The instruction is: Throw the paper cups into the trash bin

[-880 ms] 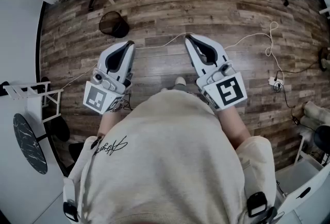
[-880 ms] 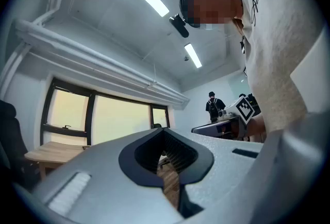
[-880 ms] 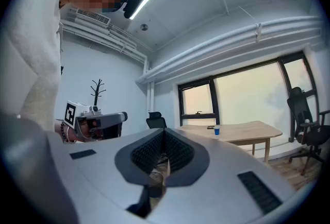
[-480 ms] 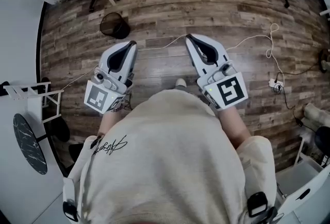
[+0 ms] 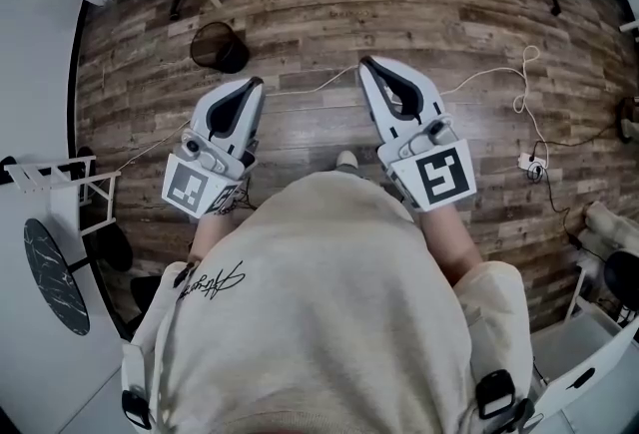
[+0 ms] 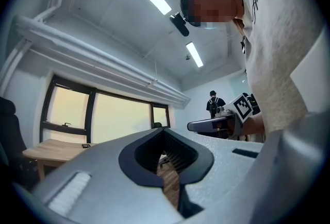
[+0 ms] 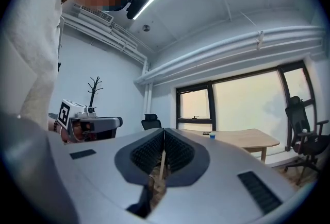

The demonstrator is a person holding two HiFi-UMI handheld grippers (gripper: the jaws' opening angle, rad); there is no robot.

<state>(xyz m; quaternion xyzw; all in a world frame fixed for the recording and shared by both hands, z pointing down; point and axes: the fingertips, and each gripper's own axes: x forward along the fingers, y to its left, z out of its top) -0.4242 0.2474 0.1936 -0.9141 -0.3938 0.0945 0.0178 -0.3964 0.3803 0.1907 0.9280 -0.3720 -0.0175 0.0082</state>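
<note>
You hold the grey-and-white left gripper (image 5: 252, 86) and right gripper (image 5: 368, 65) with jaws closed and empty, over brown wooden plank floor (image 5: 319, 3), black mesh trash bin (image 5: 220, 46) nearby.

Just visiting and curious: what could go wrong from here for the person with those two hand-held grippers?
1. A white cable trails across the floor ahead; the person might trip walking to the trash bin.
2. The left hand-held gripper and right hand-held gripper are both shut and empty, and no paper cup shows.

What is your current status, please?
Left gripper and right gripper shut, empty. Black mesh trash bin ahead-left, no paper cups visible. Thin white cable crosses floor.
</note>
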